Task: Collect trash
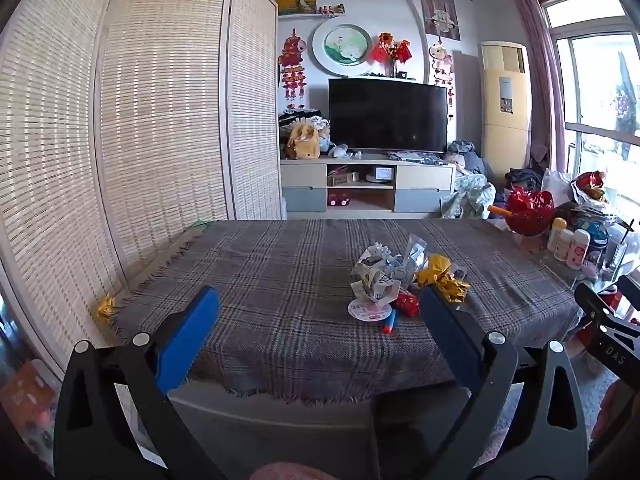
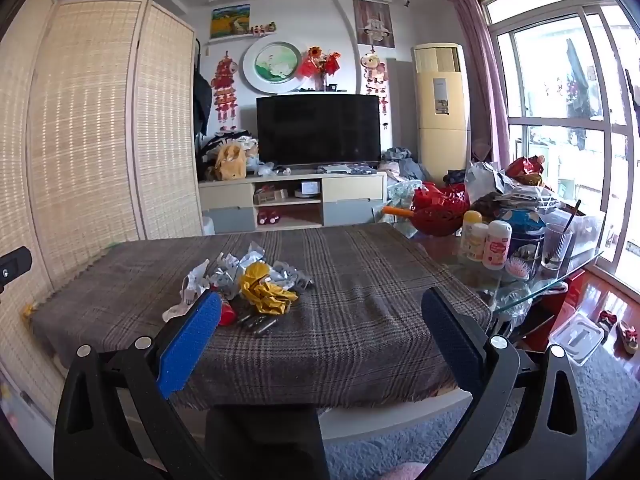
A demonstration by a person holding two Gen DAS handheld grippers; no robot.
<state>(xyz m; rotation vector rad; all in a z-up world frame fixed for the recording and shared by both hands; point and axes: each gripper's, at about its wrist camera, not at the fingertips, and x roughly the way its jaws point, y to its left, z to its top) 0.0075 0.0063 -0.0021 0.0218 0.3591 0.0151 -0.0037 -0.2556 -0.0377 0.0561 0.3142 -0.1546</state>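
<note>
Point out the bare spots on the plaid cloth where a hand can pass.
Free: the plaid cloth right of the trash pile, and its far strip toward the TV stand. Crowded: around the pile, and the glass table with bottles.

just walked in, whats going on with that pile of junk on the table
A person holds a two-finger gripper in each hand, facing a table with a plaid cloth. Both the left gripper and the right gripper are wide open and hold nothing. A heap of trash sits on the cloth untouched: crumpled paper, a yellow wrapper, a red wrapper. No piece has been picked up yet.
</note>
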